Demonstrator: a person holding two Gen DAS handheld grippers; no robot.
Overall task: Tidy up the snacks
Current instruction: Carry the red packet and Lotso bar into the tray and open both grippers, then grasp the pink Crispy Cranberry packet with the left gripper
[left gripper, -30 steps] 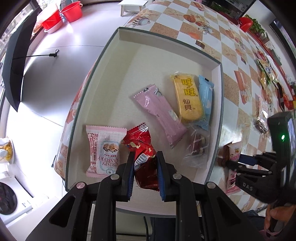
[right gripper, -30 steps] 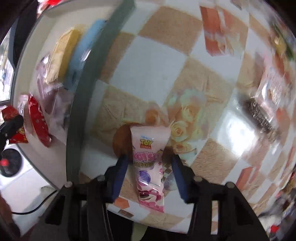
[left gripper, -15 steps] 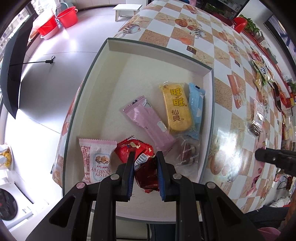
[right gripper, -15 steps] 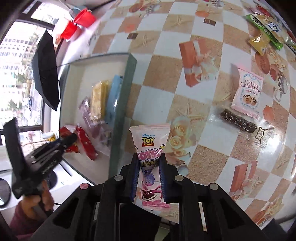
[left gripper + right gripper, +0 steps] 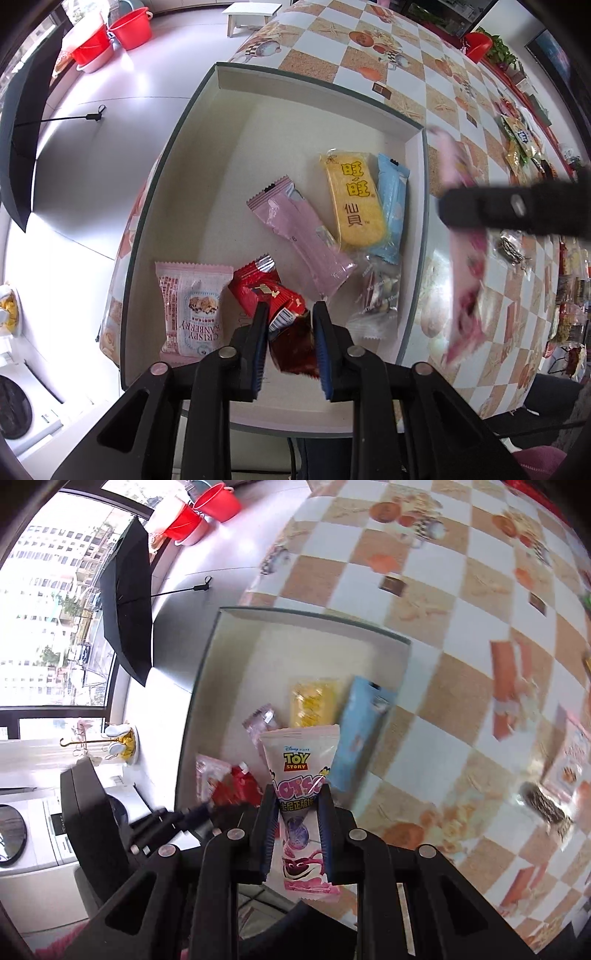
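Note:
A white tray [image 5: 229, 166] with a grey-green rim holds several snacks: a pink cranberry packet [image 5: 190, 306], a long pink packet [image 5: 295, 225], a yellow cracker packet [image 5: 354, 199], a blue packet [image 5: 393, 199] and a clear nut packet [image 5: 378, 295]. My left gripper [image 5: 290, 321] points straight down over the tray's near end. Its jaws are opening around a red packet [image 5: 269, 291], whose lower end lies between the pads without being pressed. My right gripper [image 5: 298, 801] is shut on a pink Toy Story packet [image 5: 299, 760], held in the air at the tray's right side.
The tray stands at the left end of a checked tablecloth [image 5: 424, 590]. A dark bar in clear wrap [image 5: 546, 808] and other snacks lie on the cloth to the right. A black umbrella [image 5: 22, 147] and red buckets [image 5: 129, 27] are on the floor beyond.
My left jaws were shut on the red packet and have now parted. My right gripper closed on the Toy Story packet, lifted it off the cloth and carried it towards the tray.

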